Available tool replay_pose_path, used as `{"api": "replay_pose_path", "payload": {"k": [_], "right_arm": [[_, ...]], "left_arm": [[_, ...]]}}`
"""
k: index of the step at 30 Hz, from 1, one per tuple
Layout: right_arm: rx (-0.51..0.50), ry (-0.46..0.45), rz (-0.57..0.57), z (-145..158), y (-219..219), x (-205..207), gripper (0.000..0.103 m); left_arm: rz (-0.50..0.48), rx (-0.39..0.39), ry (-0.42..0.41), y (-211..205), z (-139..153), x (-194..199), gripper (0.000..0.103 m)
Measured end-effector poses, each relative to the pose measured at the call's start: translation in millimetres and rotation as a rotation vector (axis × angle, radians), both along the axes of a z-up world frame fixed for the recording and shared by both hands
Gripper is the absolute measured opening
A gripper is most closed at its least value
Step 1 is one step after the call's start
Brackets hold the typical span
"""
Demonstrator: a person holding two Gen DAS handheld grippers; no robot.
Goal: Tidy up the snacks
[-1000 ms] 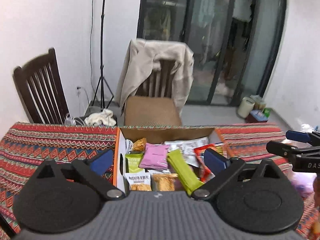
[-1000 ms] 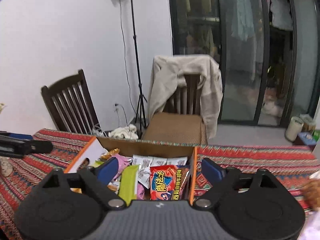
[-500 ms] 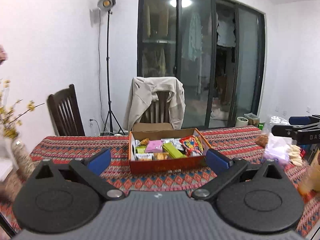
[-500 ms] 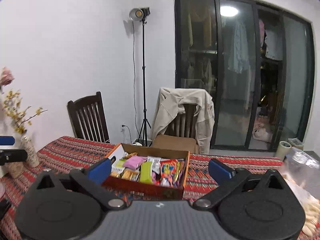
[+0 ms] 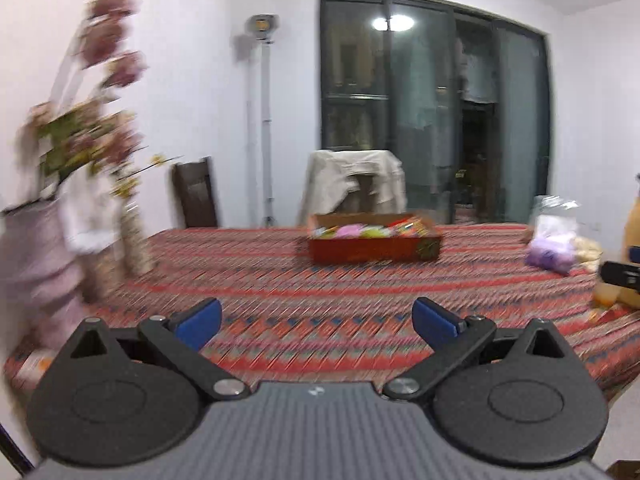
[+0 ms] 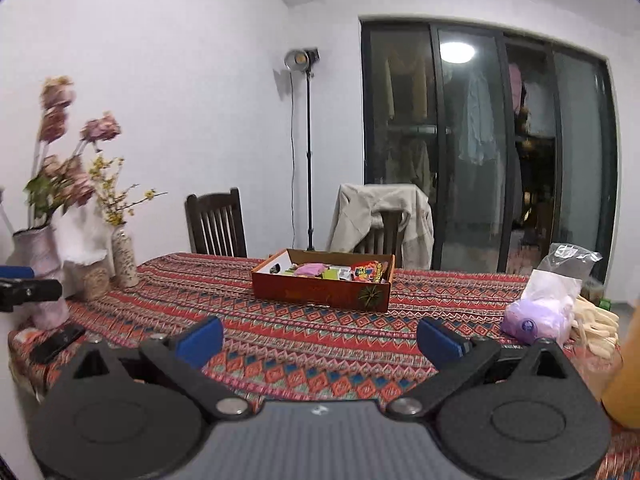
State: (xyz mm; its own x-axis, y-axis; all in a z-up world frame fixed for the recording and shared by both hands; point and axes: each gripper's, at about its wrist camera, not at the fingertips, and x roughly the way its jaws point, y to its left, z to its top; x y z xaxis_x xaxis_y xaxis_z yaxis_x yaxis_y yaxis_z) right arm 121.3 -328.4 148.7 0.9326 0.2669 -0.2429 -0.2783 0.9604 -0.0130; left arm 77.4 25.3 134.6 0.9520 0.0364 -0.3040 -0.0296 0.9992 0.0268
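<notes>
Left of frame, right wrist view: vases (image 6: 124, 258), fragile, keep away. Centre: your box (image 6: 322, 280) of snacks (image 6: 310, 269) on the patterned surface (image 6: 280, 344); likely light, stiff cardboard, best held by its side walls. Lower frame: right gripper (image 6: 320, 338) and left gripper (image 5: 316, 320), fingers spread wide, nothing between. Writing: none readable.

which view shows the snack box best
The right wrist view: the snack box is sharp there, seen from a corner, with its open top and the pink, green and red packets inside easy to tell apart. The left wrist view shows the same box front on but smeared by motion blur, its contents only coloured blobs.
</notes>
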Motion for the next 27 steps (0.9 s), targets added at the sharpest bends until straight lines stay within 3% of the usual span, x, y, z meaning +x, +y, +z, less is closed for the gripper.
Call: {"api": "replay_pose_path", "payload": {"k": [4, 9, 13, 15, 21, 27], "right_arm": [[0.0, -0.008, -0.033, -42, 12, -47, 0.103], [0.073, 0.037, -0.06, -80, 31, -91, 0.103], [0.07, 0.065, -0.109, -109, 48, -88, 0.103], [0.036, 0.075, -0.099, -115, 60, -81, 0.103], [0.056, 0.089, -0.056, -124, 76, -83, 0.103], [0.064, 0.09, -0.029, -126, 76, -83, 0.103]], "left_arm": [[0.049, -0.009, 0.008, 6, -41, -44, 0.103], [-0.007, 0.03, 0.027, -11, -73, -53, 0.103], [-0.041, 0.01, 0.033, -17, -101, -64, 0.103], [-0.046, -0.009, 0.008, -19, -107, -67, 0.103], [-0.044, -0.053, 0.006, -15, -111, -65, 0.103], [-0.05, -0.039, 0.03, -19, -115, -62, 0.103]]}}
